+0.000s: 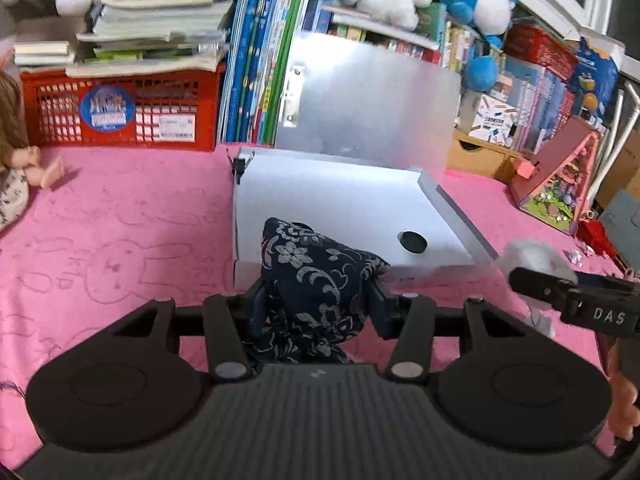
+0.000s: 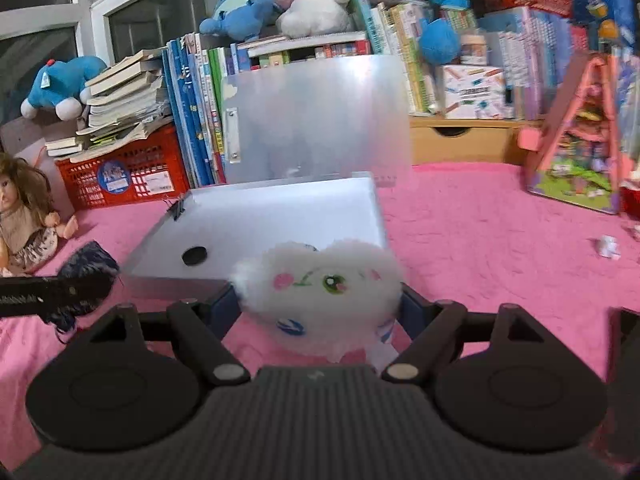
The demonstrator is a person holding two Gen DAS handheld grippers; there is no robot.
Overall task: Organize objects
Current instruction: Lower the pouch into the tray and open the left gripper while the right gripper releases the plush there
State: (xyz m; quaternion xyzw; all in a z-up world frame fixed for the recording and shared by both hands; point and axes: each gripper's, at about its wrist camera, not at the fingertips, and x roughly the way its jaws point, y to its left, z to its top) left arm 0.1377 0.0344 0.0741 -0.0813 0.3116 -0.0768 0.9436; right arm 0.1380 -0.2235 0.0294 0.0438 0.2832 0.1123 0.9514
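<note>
My left gripper (image 1: 318, 300) is shut on a dark blue floral cloth pouch (image 1: 316, 272) and holds it at the near edge of a white box (image 1: 340, 200), whose clear lid (image 1: 372, 100) stands open behind it. My right gripper (image 2: 320, 304) is shut on a fluffy white plush (image 2: 320, 280) with a painted face, held at the box's (image 2: 280, 220) near right corner. A black round disc (image 1: 412, 242) lies in the box; it also shows in the right wrist view (image 2: 195, 256). Each gripper shows at the other view's edge.
A pink blanket (image 1: 120, 240) covers the surface. A red crate (image 1: 120, 108) with stacked books, upright books (image 1: 256, 60) and plush toys line the back. A doll (image 2: 24, 216) sits at the left. A pink toy house (image 2: 580, 140) stands at the right. A small crumpled scrap (image 2: 608, 246) lies nearby.
</note>
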